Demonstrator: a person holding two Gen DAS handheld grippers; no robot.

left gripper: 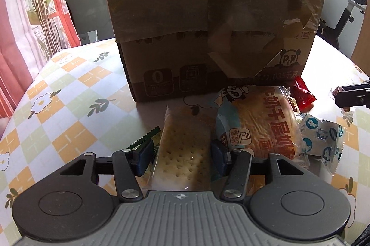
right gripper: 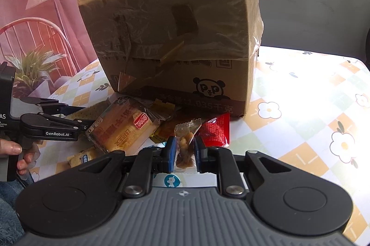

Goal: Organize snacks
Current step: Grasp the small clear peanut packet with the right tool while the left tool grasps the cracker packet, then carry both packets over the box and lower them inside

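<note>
Cardboard box point(left gripper: 212, 21) stands mid-table, snacks heaped against its front edge. Left gripper point(left gripper: 182, 154) jaws straddle cracker pack point(left gripper: 182, 153), w/ no clear squeeze visible. Right gripper point(right gripper: 183, 153) clamped on nut packet point(right gripper: 185, 149). Checked tablecloth point(right gripper: 300, 121) bare to the right; red curtain point(left gripper: 13, 38) behind.

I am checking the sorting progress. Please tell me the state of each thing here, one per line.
Left gripper: fingers around the cracker pack, grip not clear.
Right gripper: shut on the nut packet.
Cracker pack: sealed, lying on the table.
Nut packet: sealed, upright between the fingers.
Cardboard box: flap hanging down the front.
Red packet: sealed, lying flat.
</note>
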